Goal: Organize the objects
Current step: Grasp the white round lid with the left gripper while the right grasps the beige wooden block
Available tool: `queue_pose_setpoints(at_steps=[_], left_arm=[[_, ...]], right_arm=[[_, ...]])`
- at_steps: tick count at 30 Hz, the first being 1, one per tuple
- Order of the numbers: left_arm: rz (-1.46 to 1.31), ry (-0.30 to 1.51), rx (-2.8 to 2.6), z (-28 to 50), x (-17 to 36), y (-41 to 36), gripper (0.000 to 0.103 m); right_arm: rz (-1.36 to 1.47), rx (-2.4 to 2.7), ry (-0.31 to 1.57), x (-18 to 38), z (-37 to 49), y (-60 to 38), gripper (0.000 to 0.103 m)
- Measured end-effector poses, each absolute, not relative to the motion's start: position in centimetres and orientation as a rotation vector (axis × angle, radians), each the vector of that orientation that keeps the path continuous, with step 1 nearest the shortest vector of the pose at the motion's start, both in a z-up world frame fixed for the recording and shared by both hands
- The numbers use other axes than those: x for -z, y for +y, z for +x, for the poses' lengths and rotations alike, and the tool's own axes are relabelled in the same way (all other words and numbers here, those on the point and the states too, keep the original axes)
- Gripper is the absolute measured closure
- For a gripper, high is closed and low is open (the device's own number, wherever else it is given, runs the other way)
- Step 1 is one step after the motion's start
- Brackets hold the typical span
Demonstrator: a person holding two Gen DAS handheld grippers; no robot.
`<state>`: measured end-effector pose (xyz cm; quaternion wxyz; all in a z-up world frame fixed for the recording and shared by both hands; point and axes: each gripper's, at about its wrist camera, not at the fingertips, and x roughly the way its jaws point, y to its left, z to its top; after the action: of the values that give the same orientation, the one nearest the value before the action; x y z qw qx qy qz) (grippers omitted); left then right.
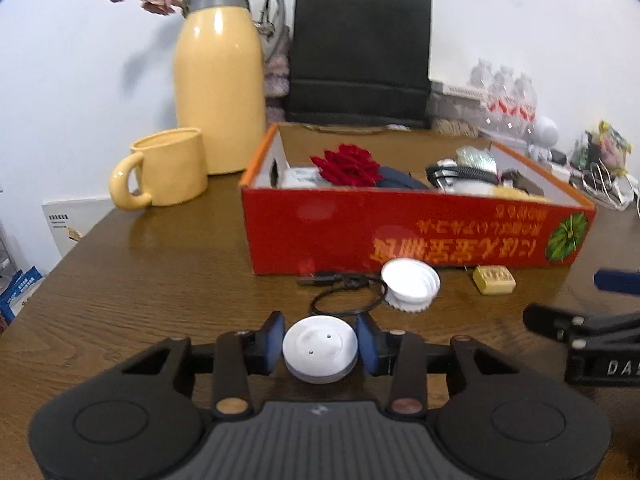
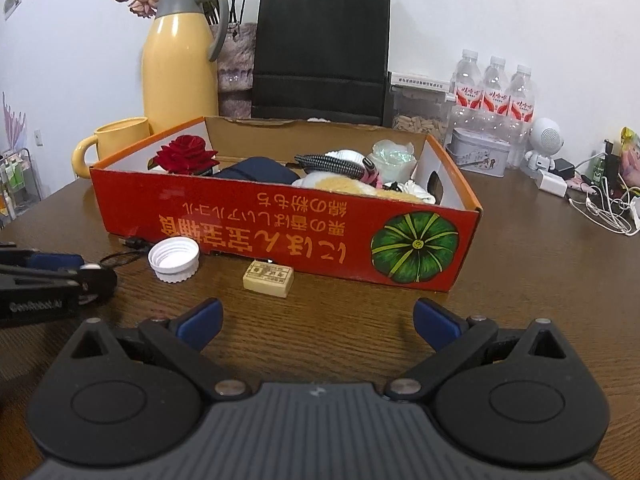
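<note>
1. Spreading under both tools, the dark brown wood-grain table [image 2: 520,264] carries everything.
2. Straight ahead of both grippers sits the long red cardboard box [image 2: 280,232] with an orange rim. It already holds a red fabric rose [image 2: 185,155], a dark navy pouch [image 2: 256,173], a braided cable and some pale soft items, so I judge the sorting well along.
3. The box's front bears yellow Japanese-style lettering, upside down from here and not readable to me, beside a printed green pumpkin [image 2: 414,246].
4. Beyond the box to the left stand a tall yellow thermos jug [image 1: 220,80] and a yellow ceramic mug [image 1: 164,168].
5. The left gripper [image 1: 320,350] is closed narrowly on a round white plastic disc [image 1: 320,346] with two small metal dots, its blue pads pressing either side; it looks ready to go into the box.
6. The right gripper [image 2: 316,326] stands wide and holds nothing. Its body, seen from the left camera, reads "DA…", and the left tool's side reads roughly "GenRobot".
7. Still loose just ahead of the grippers, in front of the box: a white ribbed bottle cap [image 2: 174,260], a thin black cable [image 1: 344,292], and a small tan rectangular block [image 2: 268,278] with a tiny illegible label.
</note>
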<state>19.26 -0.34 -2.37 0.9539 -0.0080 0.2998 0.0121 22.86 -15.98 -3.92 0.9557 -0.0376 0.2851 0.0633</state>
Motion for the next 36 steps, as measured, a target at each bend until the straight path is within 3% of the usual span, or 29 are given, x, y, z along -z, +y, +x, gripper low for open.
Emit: queue_pose_setpoints(at_steps=[10,29,32,36], left_arm=[[-0.056,0.548,-0.075,18.7,1.4,0.5,0.065],[-0.074,0.542,-0.093,18.6,1.3,0.8,0.065],[-0.074,0.542,-0.095,18.6,1.3,0.9,0.065],[-0.072,0.545,-0.096,18.7,1.4,0.9,0.065]], right_arm=[[-0.046,-0.15,0.698,4.9,25.1,-15.2,0.0],[-0.016,-0.081,0.699,5.2,28.7,-13.3,0.001],[-0.023,-0.098,0.671,4.9,28.3,-13.1,0.024],[-0.022,-0.125,0.642,4.6,27.9,-12.9,0.071]])
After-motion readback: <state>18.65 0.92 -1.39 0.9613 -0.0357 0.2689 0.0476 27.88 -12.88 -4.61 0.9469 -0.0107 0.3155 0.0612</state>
